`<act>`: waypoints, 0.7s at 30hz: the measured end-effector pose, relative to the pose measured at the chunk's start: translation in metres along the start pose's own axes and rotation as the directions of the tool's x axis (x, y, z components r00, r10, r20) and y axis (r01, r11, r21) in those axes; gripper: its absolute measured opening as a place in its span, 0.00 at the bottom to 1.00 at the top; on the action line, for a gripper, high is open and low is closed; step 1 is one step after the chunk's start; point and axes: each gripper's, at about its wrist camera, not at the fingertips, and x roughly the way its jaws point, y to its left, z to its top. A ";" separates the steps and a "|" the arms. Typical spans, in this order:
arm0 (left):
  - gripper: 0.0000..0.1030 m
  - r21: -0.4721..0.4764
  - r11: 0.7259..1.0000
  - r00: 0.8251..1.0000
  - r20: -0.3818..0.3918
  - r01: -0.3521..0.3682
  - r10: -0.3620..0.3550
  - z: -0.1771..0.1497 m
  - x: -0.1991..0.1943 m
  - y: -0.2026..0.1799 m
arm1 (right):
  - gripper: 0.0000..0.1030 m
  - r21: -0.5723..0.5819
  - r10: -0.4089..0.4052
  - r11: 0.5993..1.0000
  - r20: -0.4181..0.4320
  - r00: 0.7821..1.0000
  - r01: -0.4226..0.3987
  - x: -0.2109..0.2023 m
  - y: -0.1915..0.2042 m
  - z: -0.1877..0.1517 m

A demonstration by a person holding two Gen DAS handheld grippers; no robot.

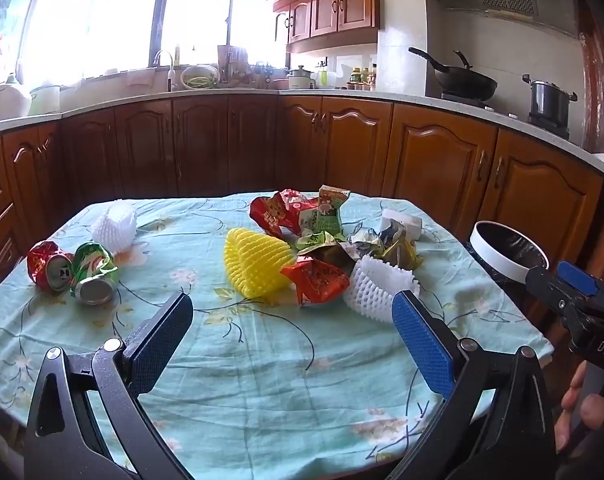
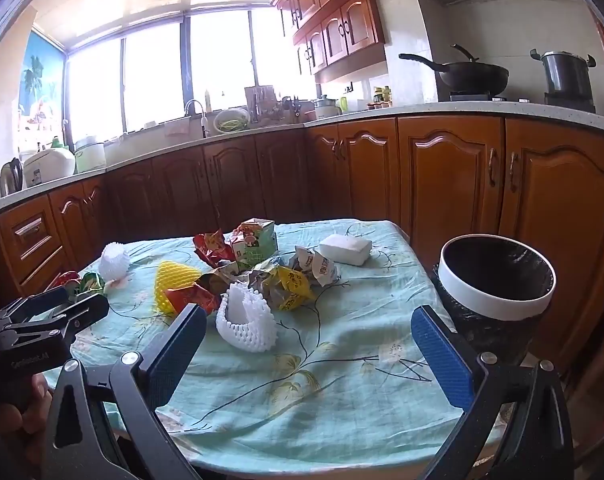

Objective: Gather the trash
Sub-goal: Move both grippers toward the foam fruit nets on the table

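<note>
Both grippers, left and right, hover empty with jaws spread wide over the table's near edge, facing the trash pile left of the lined bin, presumably choosing a first piece.

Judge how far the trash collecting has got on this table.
Done: nothing visibly; the bin shows only its dark liner. In hand: nothing; left hand-held gripper and right hand-held gripper are open. Left: crushed cans, foam nets, wrappers.
</note>
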 end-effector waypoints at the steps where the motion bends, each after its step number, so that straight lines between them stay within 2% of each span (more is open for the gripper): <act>1: 0.99 0.001 1.000 1.000 0.003 0.001 -0.001 0.000 0.000 0.000 | 1.00 -0.001 0.001 1.000 0.001 1.000 -0.001 0.000 0.000 0.000; 21: 0.99 -0.003 1.000 1.000 -0.005 0.002 -0.002 -0.002 0.003 0.003 | 1.00 0.001 0.012 1.000 -0.009 1.000 -0.012 0.002 0.004 -0.002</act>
